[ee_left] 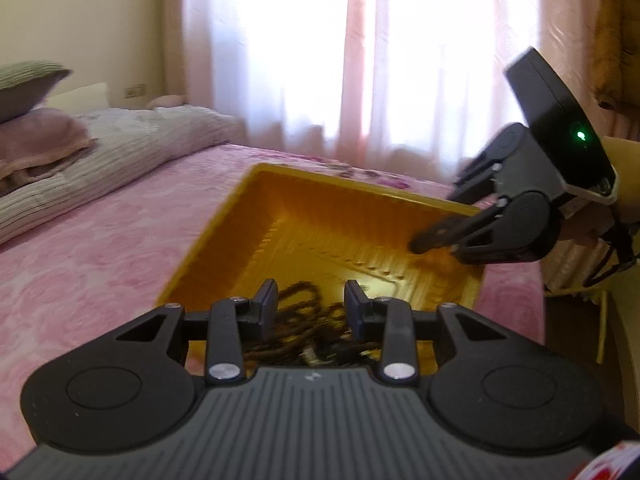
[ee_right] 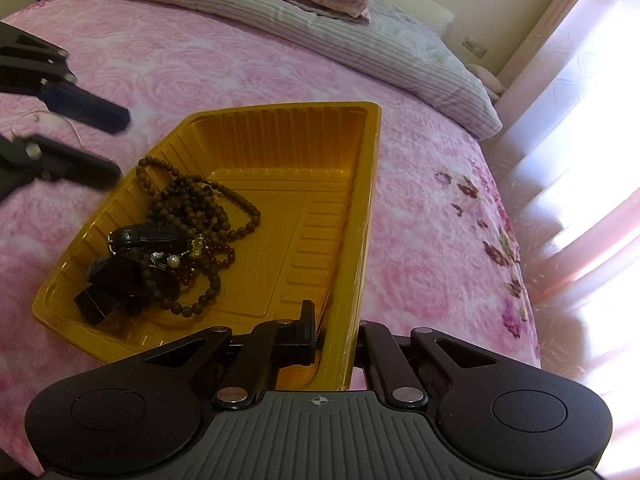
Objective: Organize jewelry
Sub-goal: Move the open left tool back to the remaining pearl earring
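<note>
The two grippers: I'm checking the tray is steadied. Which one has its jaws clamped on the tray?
The right gripper: its jaws pinch the yellow tray's rim. The left gripper hangs open beside the tray, gripping nothing.

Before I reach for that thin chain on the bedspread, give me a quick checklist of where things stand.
1. Right hand-held gripper clamped on the yellow tray rim: ok.
2. Left hand-held gripper open, nothing between its fingers: ok.
3. Dark beads lying inside the tray: ok.
4. Thin chain in the tray: not ok, lies on the bedspread beside the left gripper.
5. Tray flat on the bedspread: cannot tell.
</note>
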Motion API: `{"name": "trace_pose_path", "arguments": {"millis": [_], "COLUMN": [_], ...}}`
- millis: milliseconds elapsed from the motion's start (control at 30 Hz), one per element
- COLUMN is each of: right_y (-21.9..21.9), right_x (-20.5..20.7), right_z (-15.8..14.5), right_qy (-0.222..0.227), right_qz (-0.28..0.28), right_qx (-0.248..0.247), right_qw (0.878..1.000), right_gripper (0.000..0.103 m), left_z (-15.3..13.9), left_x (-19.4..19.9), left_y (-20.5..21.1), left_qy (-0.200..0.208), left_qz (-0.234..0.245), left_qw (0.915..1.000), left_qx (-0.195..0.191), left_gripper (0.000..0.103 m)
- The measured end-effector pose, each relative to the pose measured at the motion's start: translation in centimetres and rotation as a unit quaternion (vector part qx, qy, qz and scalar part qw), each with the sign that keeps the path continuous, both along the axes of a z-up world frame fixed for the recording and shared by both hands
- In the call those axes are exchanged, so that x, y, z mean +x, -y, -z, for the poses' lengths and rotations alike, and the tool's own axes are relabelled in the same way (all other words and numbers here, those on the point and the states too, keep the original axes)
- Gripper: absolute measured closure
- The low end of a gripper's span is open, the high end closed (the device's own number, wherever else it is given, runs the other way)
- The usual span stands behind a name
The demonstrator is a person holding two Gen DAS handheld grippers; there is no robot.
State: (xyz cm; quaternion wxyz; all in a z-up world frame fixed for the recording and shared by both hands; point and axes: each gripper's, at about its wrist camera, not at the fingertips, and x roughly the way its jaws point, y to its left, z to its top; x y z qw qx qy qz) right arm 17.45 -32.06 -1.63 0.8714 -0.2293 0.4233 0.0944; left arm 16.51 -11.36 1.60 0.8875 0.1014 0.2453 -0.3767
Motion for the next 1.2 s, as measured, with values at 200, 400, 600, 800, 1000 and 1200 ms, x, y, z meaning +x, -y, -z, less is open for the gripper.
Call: {"name": "trace_pose_path", "arguments": {"millis": [200, 400, 600, 800, 1000, 1200], "right_y": [0.0, -0.1, -0.1, -0.2, -0.1, -0.1], "right_x": [0.0, 0.0, 0.0, 0.2, 0.1, 0.1], "right_z": [0.0, 0.0, 0.0, 0.1, 0.2, 0.2], "right_qy": [0.000, 0.000, 0.001, -0.002, -0.002, -0.002], "right_qz": [0.000, 0.000, 0.000, 0.001, 0.001, 0.001], "right_qx": [0.000, -0.001, 0.000, 0.001, 0.001, 0.001], "right_qw": [1.000, 1.000, 1.000, 1.000, 1.000, 1.000], "right_gripper": [0.098, 0.098, 0.098, 0.098, 0.098, 0.098], "left_z": [0.3, 1.0, 3.0, 5.4, 7.0, 8.1], "left_x": [0.0, -0.3, -0.9, -0.7, 0.6, 2.1], "left_y": [-5.9, -12.8, -17.6, -17.8, -17.2, -16.9], "left_qy": [0.005, 0.011, 0.003, -0.010, -0.029, -0.040], "left_qz": [-0.100, -0.207, -0.280, -0.293, -0.321, -0.336], "left_qw": [0.9950, 0.9783, 0.9594, 0.9536, 0.9431, 0.9361], "left_qx": [-0.001, 0.011, 0.037, 0.069, 0.083, 0.097], "left_gripper": [0.071, 0.071, 0.071, 0.071, 0.078, 0.082]}}
